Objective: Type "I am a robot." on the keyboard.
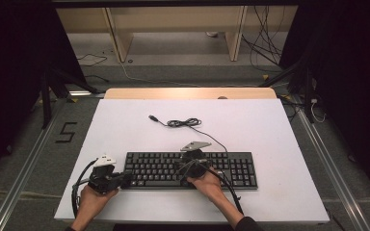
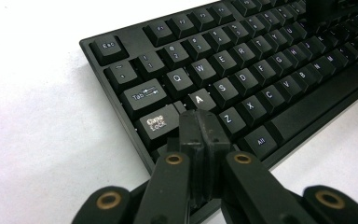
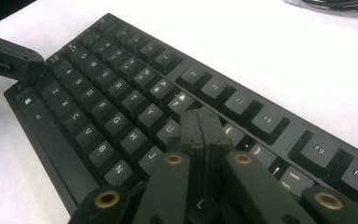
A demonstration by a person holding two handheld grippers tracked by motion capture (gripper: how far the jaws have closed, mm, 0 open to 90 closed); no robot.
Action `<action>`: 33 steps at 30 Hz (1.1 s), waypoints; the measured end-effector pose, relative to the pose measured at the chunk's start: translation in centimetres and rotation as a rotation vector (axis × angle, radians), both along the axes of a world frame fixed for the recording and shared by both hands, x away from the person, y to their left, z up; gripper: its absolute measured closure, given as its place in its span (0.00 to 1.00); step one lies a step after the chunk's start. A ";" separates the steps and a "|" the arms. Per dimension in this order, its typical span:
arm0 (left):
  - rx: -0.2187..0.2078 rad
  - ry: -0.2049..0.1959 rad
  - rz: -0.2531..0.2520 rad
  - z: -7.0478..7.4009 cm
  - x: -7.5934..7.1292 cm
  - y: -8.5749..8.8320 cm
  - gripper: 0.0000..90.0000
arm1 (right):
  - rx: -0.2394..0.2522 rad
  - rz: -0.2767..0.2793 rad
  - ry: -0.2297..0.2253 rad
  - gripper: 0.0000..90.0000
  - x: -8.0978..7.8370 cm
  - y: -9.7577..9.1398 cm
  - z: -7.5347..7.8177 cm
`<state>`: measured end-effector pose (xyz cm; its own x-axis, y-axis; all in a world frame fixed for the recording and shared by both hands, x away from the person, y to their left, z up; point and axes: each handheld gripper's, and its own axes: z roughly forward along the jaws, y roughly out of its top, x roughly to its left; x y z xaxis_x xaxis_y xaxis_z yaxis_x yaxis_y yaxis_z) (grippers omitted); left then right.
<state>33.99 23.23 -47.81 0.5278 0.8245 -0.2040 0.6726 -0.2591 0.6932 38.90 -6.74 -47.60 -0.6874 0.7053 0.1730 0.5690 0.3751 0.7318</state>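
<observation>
**Closed Jaws Used as Typing Fingers on Black Keyboard**

Keyboard [image 1: 191, 170] lay near the front edge of the white table [image 1: 270, 130], its cable [image 1: 185, 123] coiled just behind it. The left gripper [image 2: 200, 122], jaws clenched on nothing, hovered at the keyboard's left end, its tip over the gap between Caps Lock and A. The right gripper [image 3: 204, 122], likewise clamped empty, sat over the keyboard's middle, around U, I and J. Pressing cleanly likely called for centring each tip on a single key, coming straight down, and lifting clear before shifting sideways, lest a neighbouring key be caught.
</observation>
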 end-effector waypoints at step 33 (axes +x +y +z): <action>-0.054 -0.027 0.007 0.3 -0.1 0.0 0.91 | 0.038 -0.011 0.016 0.93 0.1 -0.4 0.1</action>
<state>33.88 23.21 -47.47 0.5280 0.8164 -0.2339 0.6550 -0.2162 0.7240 38.98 -7.10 -47.47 -0.6764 0.7056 0.2111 0.5849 0.3404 0.7362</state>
